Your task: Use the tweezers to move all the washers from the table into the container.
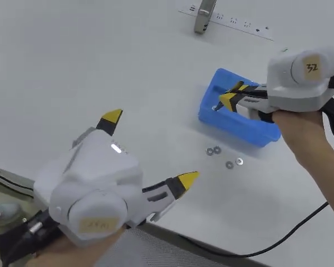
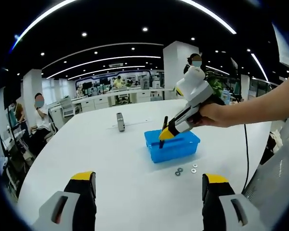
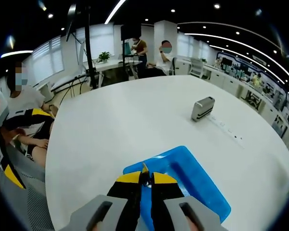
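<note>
The right tool [image 1: 227, 99] clamps the tweezers [image 1: 217, 107] above the container [image 1: 239, 131], the left tool [image 1: 150, 147] hangs open; flat washers [image 1: 229, 164] on the surface [image 1: 100, 55] may flick off those tips.

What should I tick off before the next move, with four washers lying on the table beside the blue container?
1. Tweezers held in the right tool: ok, its jaws are shut on them.
2. Tweezer tips over the blue container: ok.
3. Washer between the tips or already dropped: cannot tell, too small to see.
4. Table free of washers: not ok, four lie beside the container's near wall.
5. Left tool out of the way: ok, open, empty and apart from the washers.
6. Path from container to washers: ok, nothing lies between them.
</note>
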A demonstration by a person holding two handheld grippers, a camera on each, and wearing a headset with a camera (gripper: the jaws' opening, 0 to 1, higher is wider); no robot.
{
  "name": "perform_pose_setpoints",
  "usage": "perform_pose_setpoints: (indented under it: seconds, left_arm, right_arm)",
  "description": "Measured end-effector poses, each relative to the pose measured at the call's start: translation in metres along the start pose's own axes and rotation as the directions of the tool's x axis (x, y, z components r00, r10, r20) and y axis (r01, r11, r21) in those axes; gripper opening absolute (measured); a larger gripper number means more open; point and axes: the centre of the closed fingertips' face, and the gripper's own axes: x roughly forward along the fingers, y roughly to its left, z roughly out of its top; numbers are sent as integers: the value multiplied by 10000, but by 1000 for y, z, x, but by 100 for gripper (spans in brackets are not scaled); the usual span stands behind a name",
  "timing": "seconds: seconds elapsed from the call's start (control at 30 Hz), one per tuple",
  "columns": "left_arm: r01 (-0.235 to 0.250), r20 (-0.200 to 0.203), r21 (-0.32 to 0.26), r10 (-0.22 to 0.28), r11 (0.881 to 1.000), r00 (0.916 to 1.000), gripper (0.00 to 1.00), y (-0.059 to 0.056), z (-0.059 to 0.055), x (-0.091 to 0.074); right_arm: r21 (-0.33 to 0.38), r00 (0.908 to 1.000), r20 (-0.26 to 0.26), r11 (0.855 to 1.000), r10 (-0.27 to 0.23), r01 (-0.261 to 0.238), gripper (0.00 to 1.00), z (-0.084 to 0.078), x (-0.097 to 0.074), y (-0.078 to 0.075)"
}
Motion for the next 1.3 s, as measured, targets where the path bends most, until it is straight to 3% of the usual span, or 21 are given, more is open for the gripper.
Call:
perform_pose_setpoints:
  seconds: [0.1, 0.33, 0.37, 0.43, 0.67, 0.8, 0.87, 1.3]
  left_arm:
    - [-168, -60, -299, 166, 9994, 9998, 93, 6, -2, 0]
    - [-395, -49, -393, 394, 9984, 9992, 94, 10, -2, -1]
    - [-412, -43, -388, 410, 9984, 9991, 94, 11, -2, -1]
    - [-405, -38, -420, 404, 9983, 9992, 94, 11, -2, -1]
    - [-465, -139, -477, 459, 9978, 9988, 94, 13, -4, -1]
    - [-474, -143, -443, 468, 9979, 9988, 94, 13, -4, -2]
    - [-483, -169, -431, 476, 9979, 9987, 94, 13, -4, -2]
    - [-446, -273, -406, 435, 9982, 9987, 94, 12, -5, -1]
  right_arm:
    - [27, 10000, -34, 10000, 47, -47, 2, -1, 2, 1]
    - [-87, 9993, -362, 9999, 113, -117, 3, -13, 10, 6]
    - [-165, 10000, -44, 9998, 83, -84, 3, -9, 11, 7]
    - [-2, 9998, -207, 10000, 55, -55, 3, -11, 9, 6]
    - [779, 9998, -55, 9968, 171, -166, 4, -12, 8, 2]
    - [640, 9999, -85, 9979, 56, -50, 4, -11, 7, 3]
    - [341, 9999, -80, 9994, -99, 101, 4, -9, 5, 3]
    - [400, 9959, 759, 9982, -484, 454, 4, 13, -34, 6]
